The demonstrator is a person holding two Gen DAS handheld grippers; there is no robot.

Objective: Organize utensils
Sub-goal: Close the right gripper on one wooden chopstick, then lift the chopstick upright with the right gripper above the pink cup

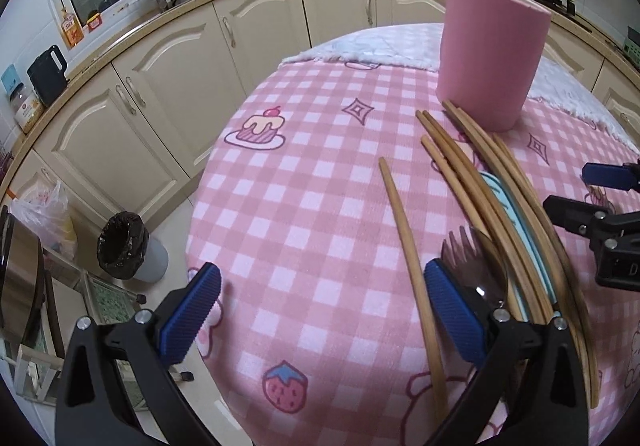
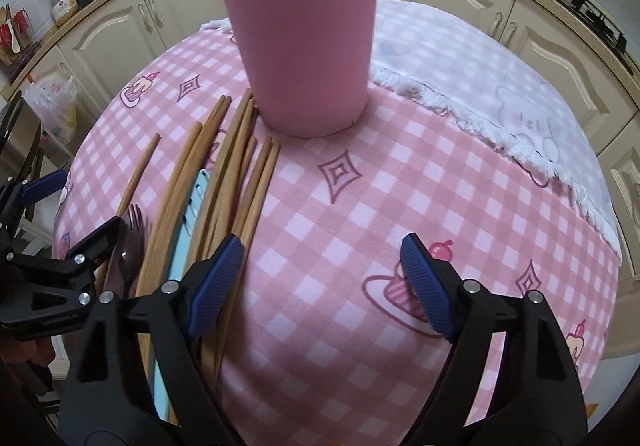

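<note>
A tall pink holder cup [image 1: 492,53] [image 2: 304,45] stands upright on the pink checked tablecloth [image 1: 320,205]. Several wooden chopsticks [image 1: 472,173] [image 2: 224,169] lie in a pile in front of it, with a dark fork [image 1: 464,250] [image 2: 134,230], a dark spoon [image 1: 490,282] and a light blue utensil [image 1: 516,221] [image 2: 192,213] among them. One chopstick [image 1: 408,246] lies apart to the left. My left gripper [image 1: 320,310] is open and empty, its right finger beside the fork. My right gripper [image 2: 322,286] is open and empty, its left finger over the chopstick ends.
Cream kitchen cabinets [image 1: 168,85] curve around behind the table. A grey bin with a black bag [image 1: 128,250] stands on the floor at left. A white fluffy cloth [image 2: 500,85] covers the table's far side. Each gripper shows in the other's view [image 1: 600,221] [image 2: 60,262].
</note>
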